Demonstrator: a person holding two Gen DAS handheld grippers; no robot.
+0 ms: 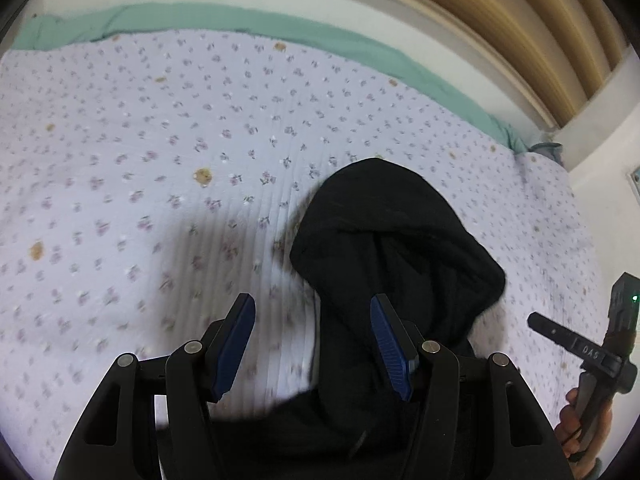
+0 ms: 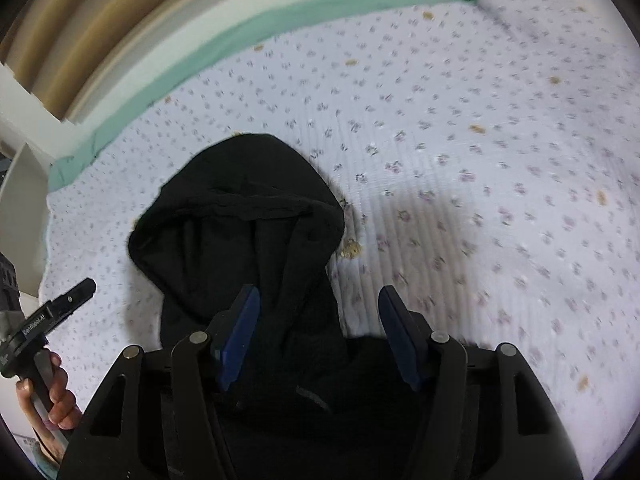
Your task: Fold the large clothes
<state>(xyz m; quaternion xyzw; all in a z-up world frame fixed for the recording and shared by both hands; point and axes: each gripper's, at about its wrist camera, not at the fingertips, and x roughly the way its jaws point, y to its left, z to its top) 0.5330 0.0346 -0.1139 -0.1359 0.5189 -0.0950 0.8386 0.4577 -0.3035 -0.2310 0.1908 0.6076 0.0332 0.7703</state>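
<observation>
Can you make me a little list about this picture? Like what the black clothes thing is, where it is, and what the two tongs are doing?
garment: black hoodie, hood pointing away from the cameras
resting on: floral bedspread
beyond the bedspread: green sheet along the far edge
left tongs: open, holding nothing, over the hoodie's left edge
right tongs: open, holding nothing, over the hoodie's right edge
folding: not started

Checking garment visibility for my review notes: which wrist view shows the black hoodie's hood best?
The right wrist view: the hood lies near centre, its opening and rim seam plain beyond the open right gripper. The left wrist view shows the same hood off to the right, partly behind a finger of the open left gripper.
</observation>
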